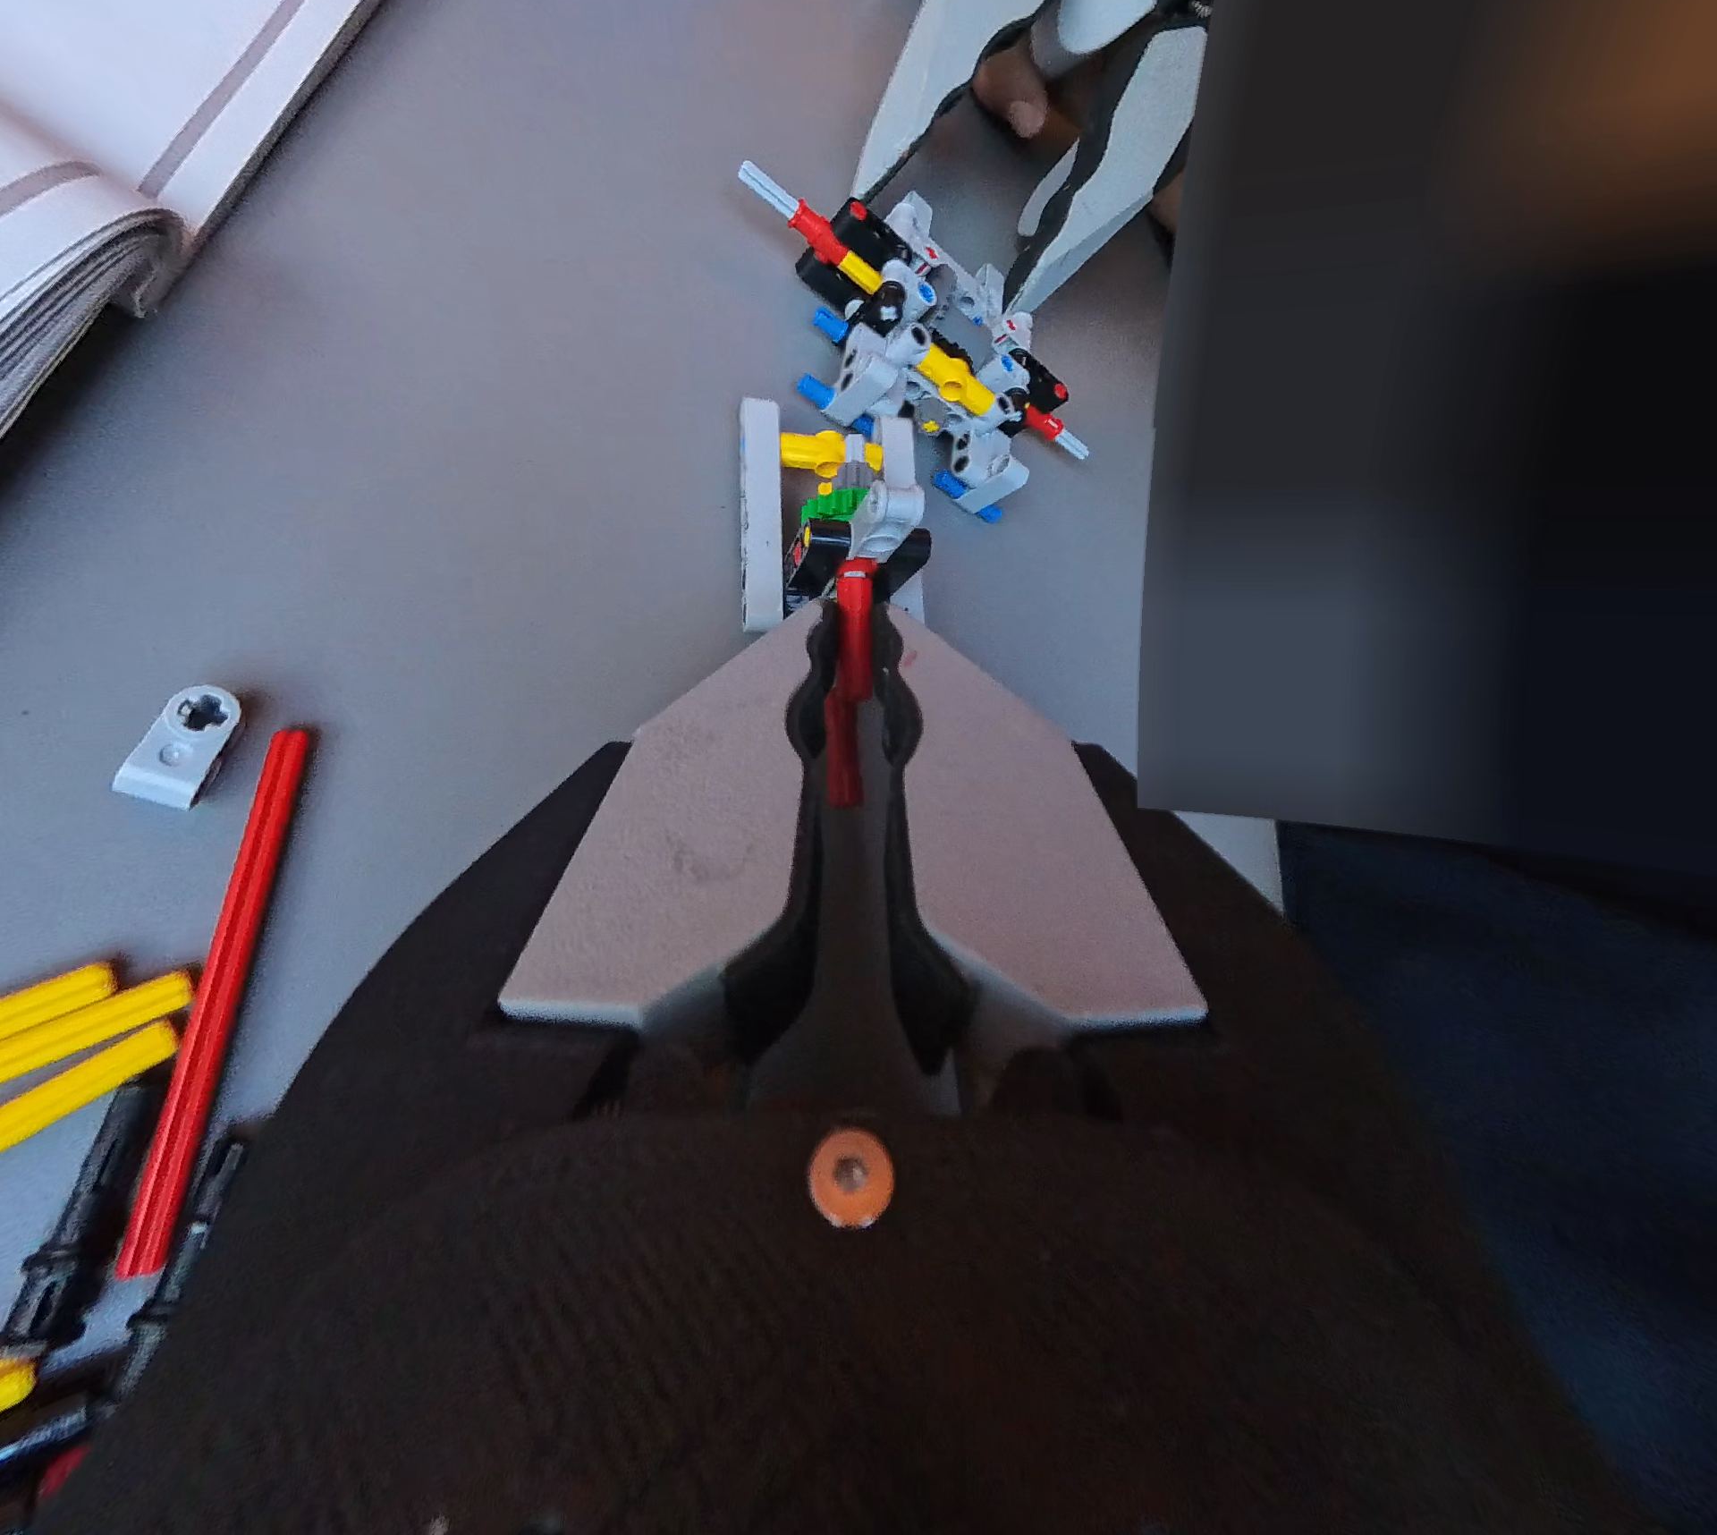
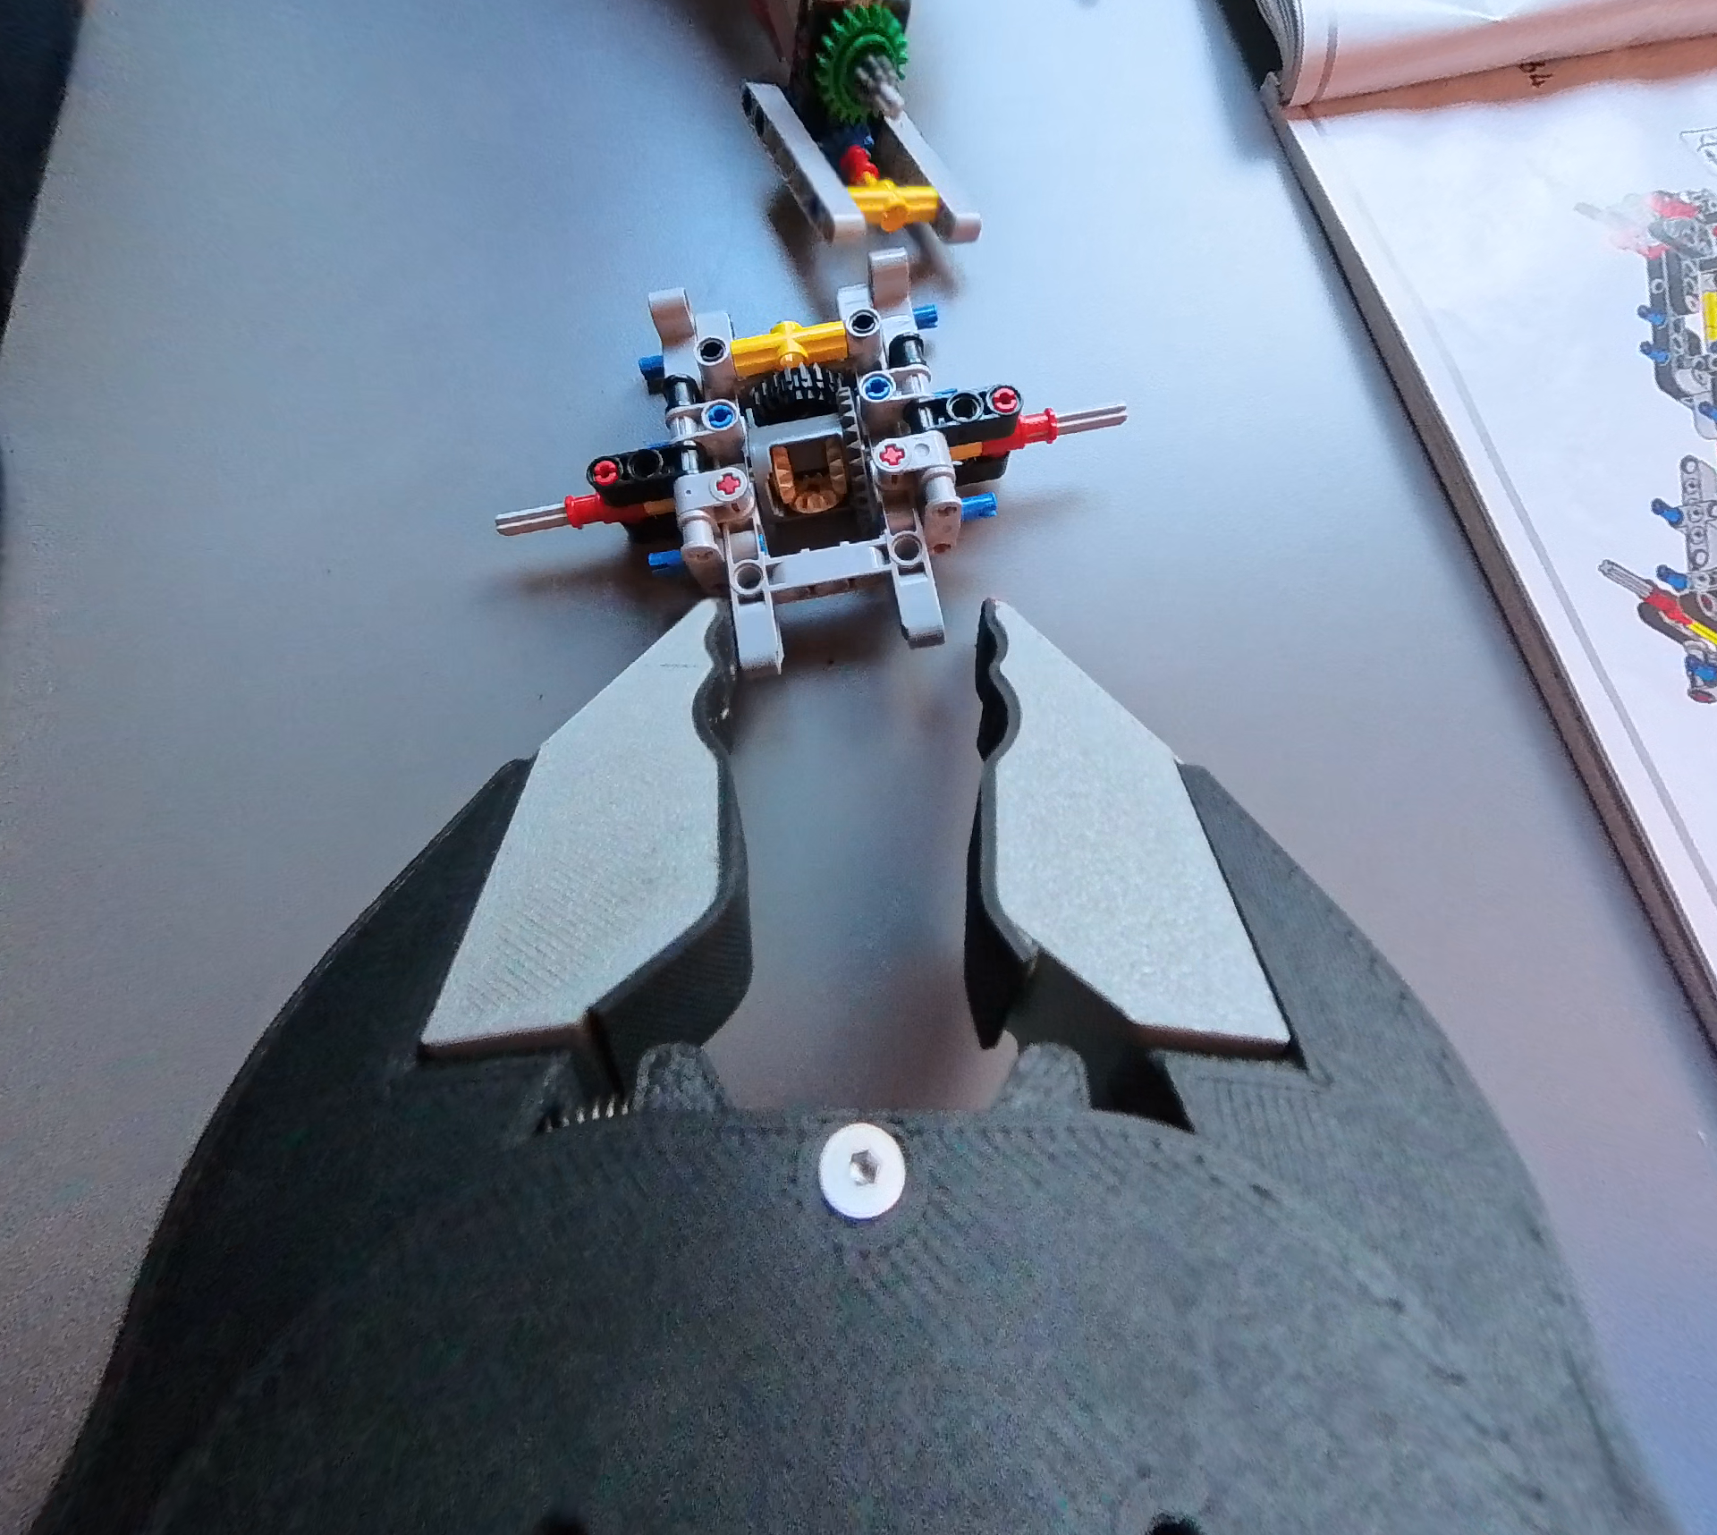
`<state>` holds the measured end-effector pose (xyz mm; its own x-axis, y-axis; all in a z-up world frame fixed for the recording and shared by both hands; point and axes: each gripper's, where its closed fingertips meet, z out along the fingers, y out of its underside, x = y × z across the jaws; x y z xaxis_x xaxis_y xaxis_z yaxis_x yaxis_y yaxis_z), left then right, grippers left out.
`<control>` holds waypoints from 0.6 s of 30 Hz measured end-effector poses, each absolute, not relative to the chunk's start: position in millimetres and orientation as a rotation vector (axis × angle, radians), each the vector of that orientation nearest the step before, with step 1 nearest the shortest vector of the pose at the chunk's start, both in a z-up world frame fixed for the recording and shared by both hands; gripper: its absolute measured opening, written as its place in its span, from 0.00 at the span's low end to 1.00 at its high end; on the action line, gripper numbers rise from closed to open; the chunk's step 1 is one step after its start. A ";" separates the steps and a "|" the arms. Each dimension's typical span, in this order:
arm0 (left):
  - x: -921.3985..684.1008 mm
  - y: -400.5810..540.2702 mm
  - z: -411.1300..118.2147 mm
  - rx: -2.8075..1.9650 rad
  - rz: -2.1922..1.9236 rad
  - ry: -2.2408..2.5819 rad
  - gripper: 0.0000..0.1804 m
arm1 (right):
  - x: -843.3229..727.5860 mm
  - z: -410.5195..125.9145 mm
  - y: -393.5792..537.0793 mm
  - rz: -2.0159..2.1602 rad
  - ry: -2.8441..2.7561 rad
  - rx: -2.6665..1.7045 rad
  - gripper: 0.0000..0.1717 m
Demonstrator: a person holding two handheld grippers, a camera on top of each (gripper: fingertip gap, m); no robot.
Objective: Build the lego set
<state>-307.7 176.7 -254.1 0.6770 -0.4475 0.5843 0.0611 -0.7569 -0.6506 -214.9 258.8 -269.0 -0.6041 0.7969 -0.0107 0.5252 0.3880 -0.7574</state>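
Two brick assemblies lay apart on the table (image 2: pixel 372 189), not joined. My left gripper (image 1: pixel 853 645) had its jaws clamped on a red axle (image 1: pixel 850 710) that ran into the small gear frame (image 2: pixel 859 124), though how deep I couldn't tell. My right gripper (image 2: pixel 850 654) stood wide, holding nothing, just short of the differential block (image 2: pixel 808 459).
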 end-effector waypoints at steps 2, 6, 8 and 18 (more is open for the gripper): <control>-306.4 176.2 -256.2 -2.248 -0.989 0.307 0.01 | -216.1 -267.2 257.7 1.067 -2.286 -1.142 0.29; -301.2 174.3 -258.7 -2.264 -0.952 0.343 0.01 | -218.5 -263.9 254.5 1.083 -2.268 -1.132 0.28; -300.4 174.6 -258.8 -2.265 -0.953 0.338 0.02 | -219.7 -263.3 254.4 1.083 -2.261 -1.135 0.28; -300.4 176.2 -256.8 -2.244 -0.841 0.397 0.02 | -224.6 -255.3 262.2 1.112 -2.180 -1.166 0.28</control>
